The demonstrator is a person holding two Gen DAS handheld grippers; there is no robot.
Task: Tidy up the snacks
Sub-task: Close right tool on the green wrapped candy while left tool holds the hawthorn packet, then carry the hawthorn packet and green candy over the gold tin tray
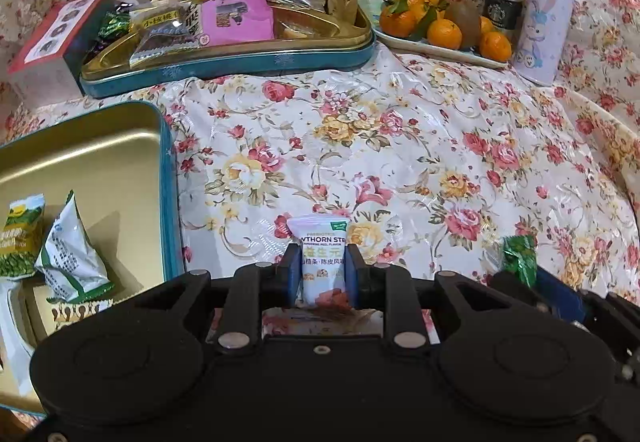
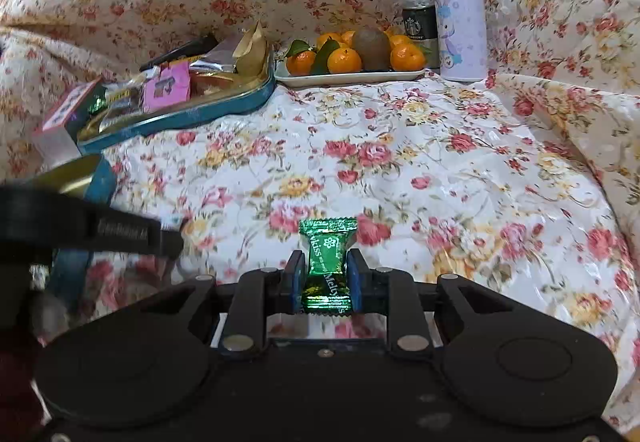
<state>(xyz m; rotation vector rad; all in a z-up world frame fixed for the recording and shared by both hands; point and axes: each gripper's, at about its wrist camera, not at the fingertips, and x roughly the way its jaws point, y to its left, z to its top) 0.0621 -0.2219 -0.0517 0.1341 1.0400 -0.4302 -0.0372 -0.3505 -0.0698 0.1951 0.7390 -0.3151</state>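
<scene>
My left gripper [image 1: 322,262] is shut on a white hawthorn strip packet [image 1: 322,254] and holds it above the floral cloth, just right of a gold tin tray [image 1: 100,146] that holds several snack packets [image 1: 72,258]. My right gripper [image 2: 327,270] is shut on a green foil candy [image 2: 327,262] above the cloth; that candy also shows at the right in the left wrist view [image 1: 520,258]. A second blue-rimmed tin tray [image 1: 280,58] at the back holds several snacks, among them a pink packet [image 1: 236,16]. The left gripper body shows blurred at the left in the right wrist view [image 2: 80,226].
A plate of mandarins and a kiwi [image 1: 440,26] stands at the back right, with a Starbucks can [image 1: 502,8] and a purple rabbit bottle [image 1: 546,10] beside it. A red-edged box [image 1: 56,38] sits left of the back tray. Floral cloth [image 1: 400,146] covers the table.
</scene>
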